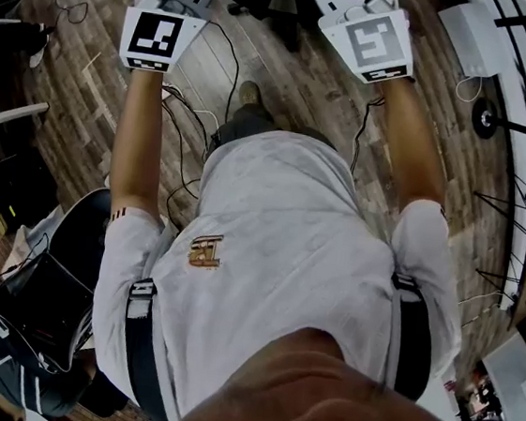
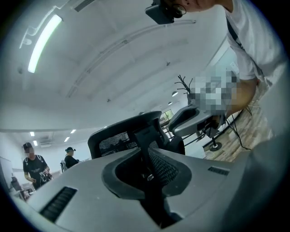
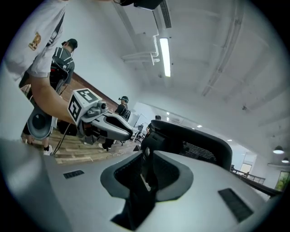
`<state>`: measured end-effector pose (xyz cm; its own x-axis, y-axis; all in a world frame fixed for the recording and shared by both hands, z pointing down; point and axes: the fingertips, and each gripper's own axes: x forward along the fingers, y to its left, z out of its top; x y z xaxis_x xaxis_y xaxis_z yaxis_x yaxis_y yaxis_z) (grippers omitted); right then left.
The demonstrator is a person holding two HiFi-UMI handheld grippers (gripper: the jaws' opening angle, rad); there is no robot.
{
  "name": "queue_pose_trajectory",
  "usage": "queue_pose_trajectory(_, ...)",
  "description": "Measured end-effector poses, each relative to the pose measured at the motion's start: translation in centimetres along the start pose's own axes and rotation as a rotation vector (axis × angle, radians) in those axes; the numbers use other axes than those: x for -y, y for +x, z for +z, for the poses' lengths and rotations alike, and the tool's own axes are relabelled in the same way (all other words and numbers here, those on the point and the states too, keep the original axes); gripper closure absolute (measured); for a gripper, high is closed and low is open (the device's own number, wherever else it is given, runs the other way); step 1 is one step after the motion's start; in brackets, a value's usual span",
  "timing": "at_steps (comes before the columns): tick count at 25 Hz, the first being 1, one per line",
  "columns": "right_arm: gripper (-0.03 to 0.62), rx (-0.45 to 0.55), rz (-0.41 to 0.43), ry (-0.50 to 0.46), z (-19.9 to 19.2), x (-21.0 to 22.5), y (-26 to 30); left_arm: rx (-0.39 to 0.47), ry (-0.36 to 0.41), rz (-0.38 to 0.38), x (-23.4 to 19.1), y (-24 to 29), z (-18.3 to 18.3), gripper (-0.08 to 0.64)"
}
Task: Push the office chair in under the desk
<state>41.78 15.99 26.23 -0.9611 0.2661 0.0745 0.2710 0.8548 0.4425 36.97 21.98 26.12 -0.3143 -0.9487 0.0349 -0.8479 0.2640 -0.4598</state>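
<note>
**Both tongs clamped on the office chair (image 2: 122, 138), hold taken, push not yet complete.**

The left gripper (image 2: 147, 174) and right gripper (image 3: 145, 181) each appeared to have their jaws drawn in on a dark upright bar (image 2: 144, 140) of the chair, with the backrest (image 3: 195, 142) rising at 12 o'clock beyond them. In the head view the arms reached to 11 and 1 o'clock over the wooden floor (image 1: 88, 91). No desk could be made out. The next move probably called for an even shove toward 12 o'clock, with both sides pushing together so the chair would not swing.
</note>
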Motion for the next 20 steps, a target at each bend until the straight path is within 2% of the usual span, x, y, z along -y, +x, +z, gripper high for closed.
queue_pose_trajectory(6, 0.443, -0.103, 0.004, -0.094, -2.2, 0.5, 2.2, -0.057, 0.123, -0.049, -1.1, 1.6, -2.6, 0.448)
queue_pose_trajectory(10, 0.378, -0.196, 0.002, -0.227, -4.3, 1.2, 3.6, -0.122, 0.256, -0.083, -1.7, 3.1, -4.9, 0.386)
queue_pose_trajectory(16, 0.35, -0.328, -0.022, -0.395, -7.2, 2.6, 4.8, -0.223, 0.469, -0.143, -2.0, 5.4, -8.2, 0.29)
queue_pose_trajectory(20, 0.344, -0.406, -0.051, -0.494, -8.6, 3.4, 5.2, -0.259, 0.597, -0.145, -2.4, 6.3, -9.7, 0.249)
